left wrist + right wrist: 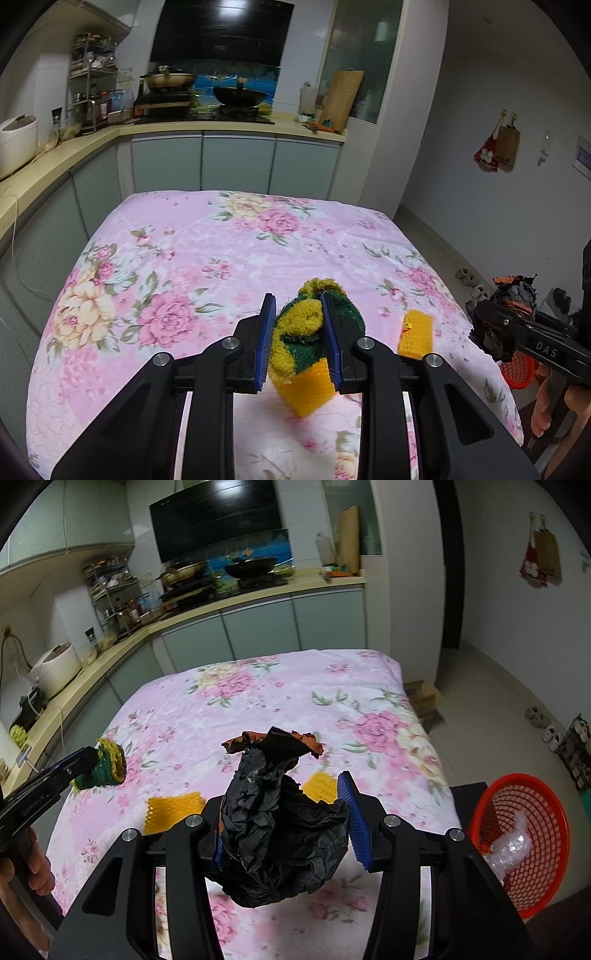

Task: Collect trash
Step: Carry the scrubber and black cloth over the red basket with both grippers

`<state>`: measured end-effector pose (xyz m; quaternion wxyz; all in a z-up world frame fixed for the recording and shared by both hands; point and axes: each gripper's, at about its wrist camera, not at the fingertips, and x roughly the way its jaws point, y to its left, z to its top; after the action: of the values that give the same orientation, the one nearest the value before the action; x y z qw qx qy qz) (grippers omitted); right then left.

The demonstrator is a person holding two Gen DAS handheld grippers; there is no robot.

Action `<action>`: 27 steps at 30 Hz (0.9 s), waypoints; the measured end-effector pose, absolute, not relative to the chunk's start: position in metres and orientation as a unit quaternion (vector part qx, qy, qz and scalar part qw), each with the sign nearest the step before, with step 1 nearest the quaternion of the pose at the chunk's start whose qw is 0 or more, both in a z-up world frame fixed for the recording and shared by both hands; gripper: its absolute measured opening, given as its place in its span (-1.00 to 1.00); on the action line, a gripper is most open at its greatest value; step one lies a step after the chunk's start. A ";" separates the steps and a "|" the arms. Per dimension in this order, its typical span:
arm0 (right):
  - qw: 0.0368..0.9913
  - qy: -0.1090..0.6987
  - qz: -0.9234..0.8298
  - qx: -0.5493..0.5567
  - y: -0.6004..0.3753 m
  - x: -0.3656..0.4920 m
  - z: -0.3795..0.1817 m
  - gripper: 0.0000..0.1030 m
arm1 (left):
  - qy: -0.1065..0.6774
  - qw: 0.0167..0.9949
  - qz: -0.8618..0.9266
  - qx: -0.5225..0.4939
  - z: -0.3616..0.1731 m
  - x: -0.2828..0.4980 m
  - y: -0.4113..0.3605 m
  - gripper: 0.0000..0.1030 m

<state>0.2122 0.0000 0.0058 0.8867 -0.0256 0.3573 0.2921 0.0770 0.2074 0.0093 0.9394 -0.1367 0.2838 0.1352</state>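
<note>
Left wrist view: left gripper (299, 332) clenched on a rolled yellow-and-green sock (306, 328), the blue pads pressing both sides of the roll. Sock is lifted clear of the table (184, 258), hanging over the near edge. Grip sits across the middle of the bundle, probably so the roll cannot unwind in carriage.

Right wrist view: right gripper (284, 823) clenched on a crumpled black bag (280, 834) with an orange lining showing at its top flap. Jaws stand wider here because the wad is bulky; the left pad is mostly buried in the folds. Bag is also off the cloth, held above the near edge.

Beyond the grippers, two yellow mesh pieces (173, 810) (321, 788) lie on the floral cloth near the near edge, one to each side of the bag. They look like trash not yet collected.

Red basket (517, 845) sits off the near right corner of the table, below its level, with a clear plastic wad (511, 845) already inside. Judged the collection point: both loads are likely bound there.

Right load is nearer the basket. Left one has to cross the table edge, so the hands may crowd at the rim.

Risk: light bag could cling to a pad on release.
</note>
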 end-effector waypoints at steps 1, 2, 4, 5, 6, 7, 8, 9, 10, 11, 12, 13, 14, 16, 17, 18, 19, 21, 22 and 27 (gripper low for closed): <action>0.888 0.357 0.290 -0.024 -0.004 0.212 0.006 -0.06 | 0.284 0.940 0.133 -0.136 0.010 0.079 0.204 -0.54; 0.889 0.356 0.287 -0.022 -0.008 0.212 0.007 -0.06 | 0.283 0.940 0.131 -0.135 0.011 0.080 0.201 -0.54; 0.891 0.356 0.282 -0.018 -0.015 0.213 0.008 -0.06 | 0.284 0.941 0.126 -0.134 0.012 0.083 0.196 -0.54; 0.893 0.355 0.278 -0.014 -0.020 0.213 0.009 -0.06 | 0.284 0.941 0.124 -0.133 0.013 0.085 0.194 -0.54; 0.894 0.354 0.275 -0.011 -0.025 0.214 0.009 -0.06 | 0.284 0.942 0.120 -0.131 0.014 0.087 0.190 -0.54; 0.895 0.354 0.272 -0.007 -0.029 0.214 0.010 -0.06 | 0.285 0.943 0.116 -0.127 0.015 0.089 0.186 -0.54; 0.897 0.353 0.267 -0.002 -0.036 0.215 0.011 -0.06 | 0.285 0.944 0.114 -0.125 0.016 0.091 0.183 -0.54; 0.898 0.352 0.263 0.002 -0.041 0.216 0.011 -0.06 | 0.285 0.944 0.109 -0.122 0.017 0.093 0.179 -0.54; 0.900 0.351 0.259 0.005 -0.046 0.217 0.012 -0.06 | 0.285 0.945 0.105 -0.121 0.018 0.096 0.175 -0.54; 0.901 0.351 0.255 0.008 -0.051 0.218 0.012 -0.06 | 0.285 0.945 0.102 -0.120 0.019 0.097 0.173 -0.54; 0.902 0.351 0.250 0.012 -0.057 0.219 0.012 -0.06 | 0.285 0.946 0.098 -0.119 0.020 0.099 0.170 -0.54; 0.904 0.351 0.245 0.015 -0.063 0.220 0.012 -0.06 | 0.286 0.946 0.094 -0.117 0.021 0.102 0.166 -0.54; 0.905 0.351 0.238 0.019 -0.070 0.221 0.012 -0.06 | 0.286 0.947 0.091 -0.115 0.021 0.105 0.162 -0.54; 0.907 0.352 0.229 0.026 -0.082 0.225 0.012 -0.06 | 0.287 0.948 0.082 -0.110 0.023 0.110 0.154 -0.54; 0.908 0.352 0.225 0.029 -0.087 0.226 0.012 -0.06 | 0.288 0.948 0.078 -0.108 0.023 0.112 0.149 -0.54; 0.910 0.352 0.218 0.032 -0.093 0.227 0.012 -0.05 | 0.288 0.949 0.073 -0.106 0.024 0.115 0.145 -0.54; 0.911 0.351 0.214 0.034 -0.098 0.228 0.012 -0.05 | 0.289 0.949 0.067 -0.103 0.025 0.119 0.140 -0.54; 0.914 0.350 0.204 0.039 -0.110 0.229 0.013 -0.05 | 0.290 0.950 0.057 -0.099 0.025 0.124 0.131 -0.54; 0.915 0.349 0.199 0.041 -0.115 0.230 0.013 -0.05 | 0.290 0.951 0.050 -0.098 0.026 0.128 0.125 -0.54; 0.921 0.345 0.174 0.050 -0.140 0.233 0.015 -0.05 | 0.297 0.950 0.023 -0.093 0.024 0.143 0.102 -0.54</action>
<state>0.2327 -0.1403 0.0148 0.9208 0.0502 0.3455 0.1739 0.1427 0.1016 0.0244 0.9502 -0.0931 0.2966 0.0232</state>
